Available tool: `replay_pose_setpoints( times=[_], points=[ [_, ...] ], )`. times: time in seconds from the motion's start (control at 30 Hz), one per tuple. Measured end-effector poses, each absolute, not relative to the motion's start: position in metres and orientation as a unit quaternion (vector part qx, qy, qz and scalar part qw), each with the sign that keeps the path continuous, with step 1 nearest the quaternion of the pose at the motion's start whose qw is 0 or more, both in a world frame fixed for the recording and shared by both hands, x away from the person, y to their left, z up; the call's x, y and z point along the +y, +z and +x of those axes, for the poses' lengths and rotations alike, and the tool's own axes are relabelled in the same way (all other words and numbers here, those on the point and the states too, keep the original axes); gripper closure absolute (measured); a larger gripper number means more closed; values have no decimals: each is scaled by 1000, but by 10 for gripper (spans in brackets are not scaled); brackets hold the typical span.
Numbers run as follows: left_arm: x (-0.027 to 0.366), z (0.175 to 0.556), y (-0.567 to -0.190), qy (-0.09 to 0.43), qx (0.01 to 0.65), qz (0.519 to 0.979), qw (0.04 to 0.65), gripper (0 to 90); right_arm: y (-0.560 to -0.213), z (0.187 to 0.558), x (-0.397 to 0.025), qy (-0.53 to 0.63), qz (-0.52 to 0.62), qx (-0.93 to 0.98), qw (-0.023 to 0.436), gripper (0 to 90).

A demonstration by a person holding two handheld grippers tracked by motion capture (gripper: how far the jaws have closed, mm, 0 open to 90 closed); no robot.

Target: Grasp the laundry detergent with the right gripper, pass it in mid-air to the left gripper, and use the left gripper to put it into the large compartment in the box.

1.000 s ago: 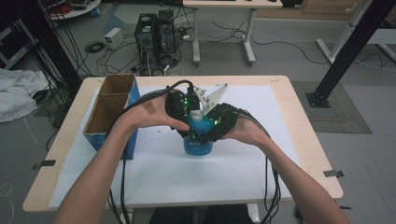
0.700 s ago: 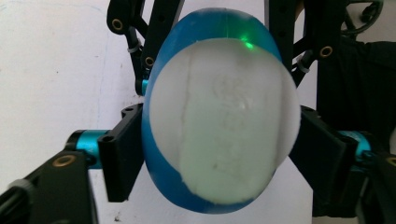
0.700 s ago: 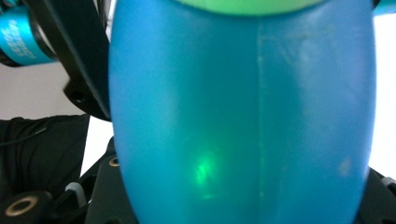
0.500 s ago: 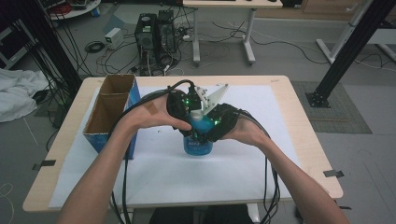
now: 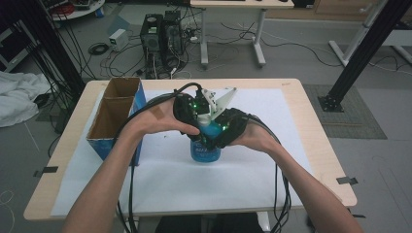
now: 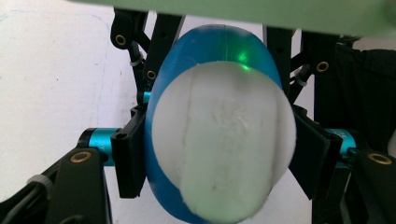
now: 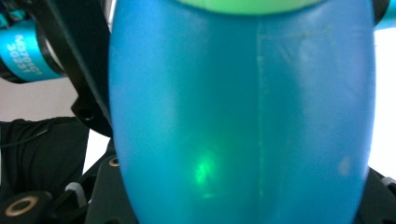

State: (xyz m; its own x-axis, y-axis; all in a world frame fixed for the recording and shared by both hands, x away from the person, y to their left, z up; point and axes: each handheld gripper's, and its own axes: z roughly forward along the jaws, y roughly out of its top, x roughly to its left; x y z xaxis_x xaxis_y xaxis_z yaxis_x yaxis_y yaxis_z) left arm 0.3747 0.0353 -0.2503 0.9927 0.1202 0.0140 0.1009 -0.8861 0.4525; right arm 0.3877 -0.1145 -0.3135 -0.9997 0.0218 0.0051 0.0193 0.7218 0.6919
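Note:
A blue bottle [image 5: 205, 150] with a white cap stands upright on the white sheet [image 5: 272, 179] at the middle of the table. Both hands meet over its top. In the left gripper view, my left gripper [image 6: 219, 161] is shut on the blue bottle [image 6: 219, 93], one black pad [image 6: 128, 158] pressed on each side just below the white cap [image 6: 224, 144]. My left gripper [image 5: 194, 112] comes in from the left in the high view. My right gripper [image 5: 217, 130] comes from the right. In the right gripper view, the bottle's blue wall [image 7: 243, 116] sits tight between that gripper's jaws.
An open cardboard box [image 5: 114, 119] with blue sides stands at the table's left edge. Black cables [image 5: 279, 194] trail from both grippers over the near edge. Bare white sheet lies to the right and in front of the bottle. Computers and cables sit on the floor beyond the table.

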Motion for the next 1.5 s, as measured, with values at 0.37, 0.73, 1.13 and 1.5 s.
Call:
replay_pose_setpoints(
  times=[0.37,0.73,1.13,1.5],
  points=[
    [37,375,-250,27,56,971,231,369,-314,387,-113,373,12,928,-3,457],
    [36,373,-249,31,54,972,227,376,-315,386,-113,377,11,926,-7,453],
    [37,373,-250,25,59,973,221,377,-317,385,-112,380,10,925,-15,445],
    [38,372,-252,20,62,973,220,377,-319,384,-109,375,7,927,-15,433]
  ],
)
